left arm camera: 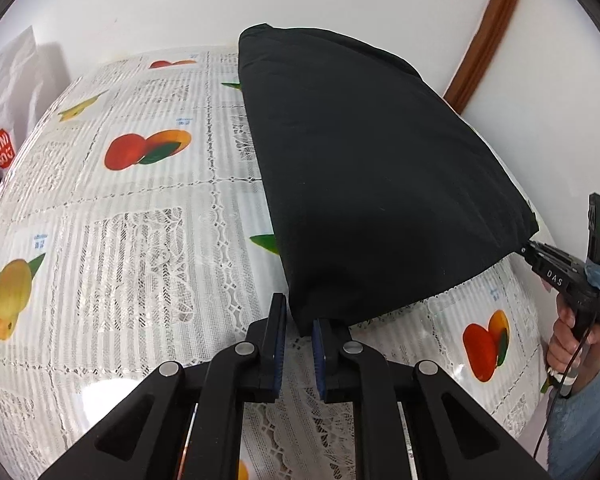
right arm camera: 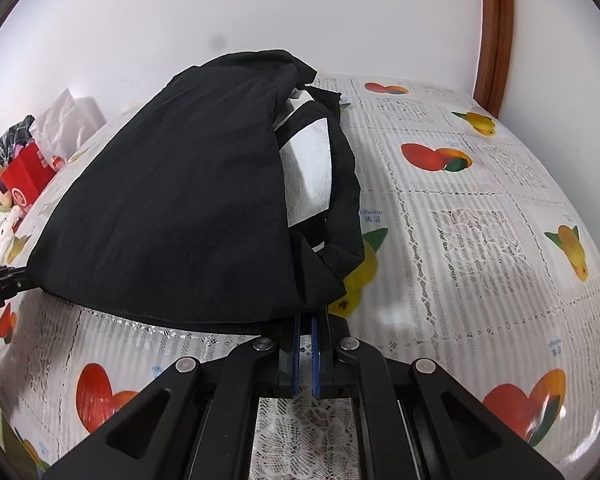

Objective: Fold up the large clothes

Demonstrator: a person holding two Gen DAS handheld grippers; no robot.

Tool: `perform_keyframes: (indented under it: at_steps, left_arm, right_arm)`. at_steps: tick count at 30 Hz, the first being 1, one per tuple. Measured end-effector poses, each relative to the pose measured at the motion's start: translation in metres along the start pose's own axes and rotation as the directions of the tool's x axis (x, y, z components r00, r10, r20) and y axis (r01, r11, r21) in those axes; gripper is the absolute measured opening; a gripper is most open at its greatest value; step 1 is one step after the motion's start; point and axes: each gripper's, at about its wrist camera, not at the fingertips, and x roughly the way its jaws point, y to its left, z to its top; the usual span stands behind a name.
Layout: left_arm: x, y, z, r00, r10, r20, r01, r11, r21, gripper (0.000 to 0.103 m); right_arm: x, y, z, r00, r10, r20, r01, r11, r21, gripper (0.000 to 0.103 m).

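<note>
On the fruit-print surface [left arm camera: 148, 208], the left claw [left arm camera: 296, 336] is partly open around the black garment's [left arm camera: 372, 168] near corner. At the opposite corner, the right claw [right arm camera: 306, 344] pinches the cloth, nearly closed.

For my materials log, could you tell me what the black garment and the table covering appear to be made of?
Black garment: soft matte woven or knit fabric, probably cotton-like; it drapes and creases without shine. Tablecloth: likely glossy plastic (PVC) with a lace pattern and printed fruit; it shows glare patches.
</note>
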Motion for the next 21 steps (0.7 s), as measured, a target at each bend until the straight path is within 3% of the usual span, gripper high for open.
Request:
perform_keyframes:
  at_steps: [9,12,17,21]
  left_arm:
    - [-0.025,-0.010,-0.012,1.000,0.025,0.014,-0.025,0.999,-0.026,0.014]
    - [-0.041,-0.011,-0.016,0.998,0.042,0.037,-0.041,0.998,-0.039,0.026]
    - [-0.073,-0.022,-0.022,0.992,0.083,0.100,-0.079,0.996,-0.044,0.048]
    - [-0.100,-0.035,-0.028,0.983,0.101,0.153,-0.095,0.994,-0.045,0.058]
  right_arm:
    - [-0.030,-0.006,-0.003,1.000,0.010,-0.009,-0.010,0.999,0.053,0.010]
    - [-0.050,-0.006,-0.006,1.000,-0.010,0.016,0.009,0.998,0.057,0.015]
    - [-0.093,0.002,-0.009,0.997,-0.030,0.073,0.026,0.998,0.066,0.038]
    - [-0.125,0.013,-0.011,0.990,-0.091,0.104,0.085,0.995,0.056,0.051]
